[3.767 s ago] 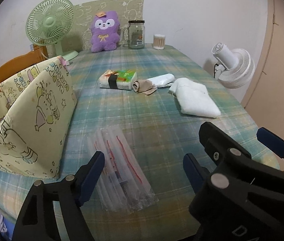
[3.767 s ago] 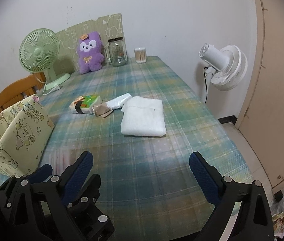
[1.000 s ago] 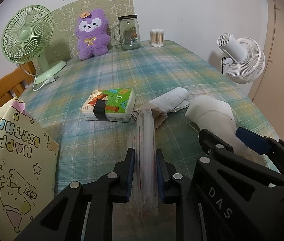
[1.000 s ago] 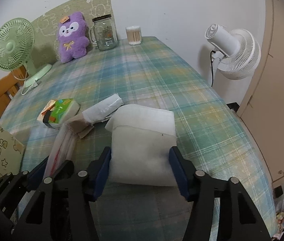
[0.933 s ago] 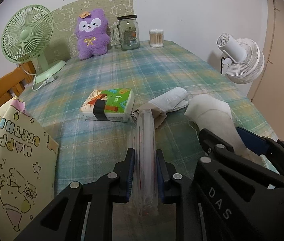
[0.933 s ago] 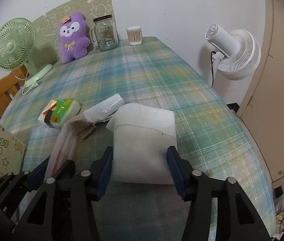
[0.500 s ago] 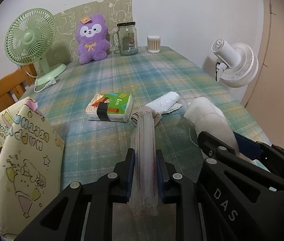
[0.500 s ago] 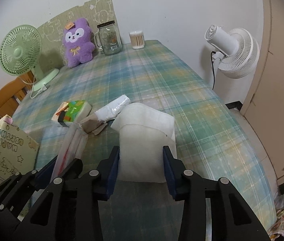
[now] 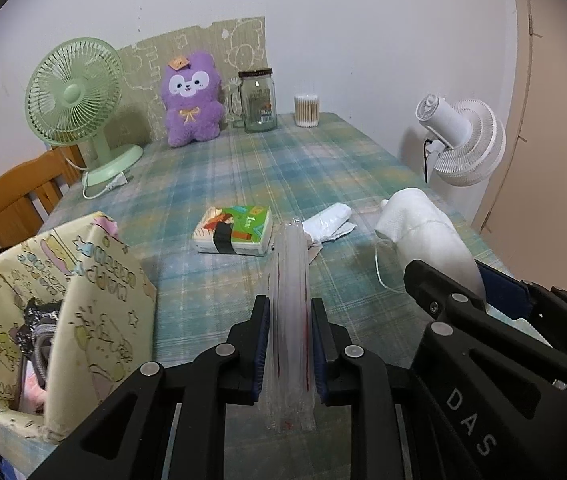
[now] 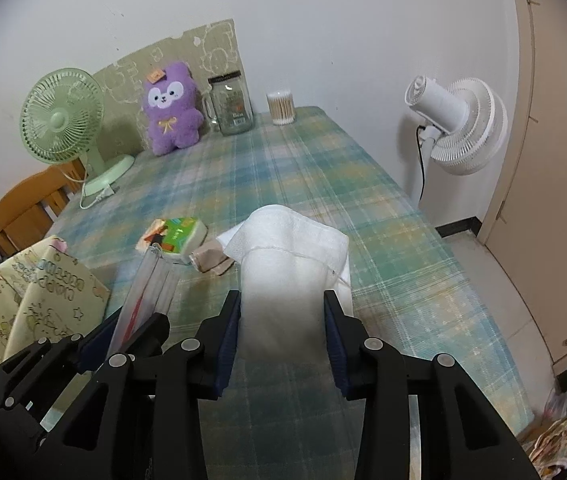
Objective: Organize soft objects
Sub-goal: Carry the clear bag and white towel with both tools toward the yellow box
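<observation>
Plaid blue-green tablecloth (image 9: 323, 160) lies below both grippers. Left gripper (image 9: 289, 344) pinches a clear plastic sleeve with red lines (image 9: 289, 320); right gripper (image 10: 283, 336), jaws just closing, squeezes a folded white towel (image 10: 287, 264), both lifted off the cloth.

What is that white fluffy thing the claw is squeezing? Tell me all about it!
The white folded cloth looks soft and slightly textured, like a towel or padding, with a thin loose thread hanging at its right side. The right claw pinches its near end between blue pads, so it narrows there and spreads wider at the far end. It seems lifted above the plaid tablecloth, beside the clear plastic packet held by the left claw.
</observation>
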### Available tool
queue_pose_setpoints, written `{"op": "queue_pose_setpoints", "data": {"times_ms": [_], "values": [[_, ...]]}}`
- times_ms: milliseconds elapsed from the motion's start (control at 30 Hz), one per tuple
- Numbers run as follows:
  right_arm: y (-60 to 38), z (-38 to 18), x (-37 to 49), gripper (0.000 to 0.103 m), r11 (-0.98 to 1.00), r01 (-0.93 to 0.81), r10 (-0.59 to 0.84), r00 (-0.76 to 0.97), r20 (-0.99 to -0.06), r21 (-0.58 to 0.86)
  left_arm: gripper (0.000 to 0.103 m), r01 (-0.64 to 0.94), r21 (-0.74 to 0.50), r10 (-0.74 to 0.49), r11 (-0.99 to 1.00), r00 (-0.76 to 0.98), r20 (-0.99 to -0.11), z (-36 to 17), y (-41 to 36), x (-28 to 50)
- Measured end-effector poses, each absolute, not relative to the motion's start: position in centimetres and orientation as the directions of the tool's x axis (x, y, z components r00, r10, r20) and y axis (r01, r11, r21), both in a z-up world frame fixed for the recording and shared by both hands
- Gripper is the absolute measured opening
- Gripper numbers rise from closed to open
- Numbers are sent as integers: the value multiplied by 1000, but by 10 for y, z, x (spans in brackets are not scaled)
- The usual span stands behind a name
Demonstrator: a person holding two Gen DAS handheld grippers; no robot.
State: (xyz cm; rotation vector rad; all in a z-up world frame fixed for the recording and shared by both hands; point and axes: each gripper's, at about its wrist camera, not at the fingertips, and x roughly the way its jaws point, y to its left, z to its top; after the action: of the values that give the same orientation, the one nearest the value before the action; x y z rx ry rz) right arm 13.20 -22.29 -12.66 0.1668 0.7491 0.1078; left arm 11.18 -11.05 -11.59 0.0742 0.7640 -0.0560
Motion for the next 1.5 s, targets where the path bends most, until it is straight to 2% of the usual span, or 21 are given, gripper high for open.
{"op": "queue_pose_setpoints", "data": {"times_ms": [800, 1167, 1500], "values": [[-222, -55, 86, 43, 982, -40, 139, 823, -551, 187, 18, 119, 27, -78, 993, 791, -607, -49, -101, 76], [-217, -21, 75, 43, 983, -36, 121, 865, -487, 182, 18, 132, 42, -89, 990, 839, -536, -20, -97, 66], [-203, -6, 72, 43, 985, -42, 117, 873, -473, 166, 18, 125, 35, -90, 991, 858, -505, -8, -82, 61]]}}
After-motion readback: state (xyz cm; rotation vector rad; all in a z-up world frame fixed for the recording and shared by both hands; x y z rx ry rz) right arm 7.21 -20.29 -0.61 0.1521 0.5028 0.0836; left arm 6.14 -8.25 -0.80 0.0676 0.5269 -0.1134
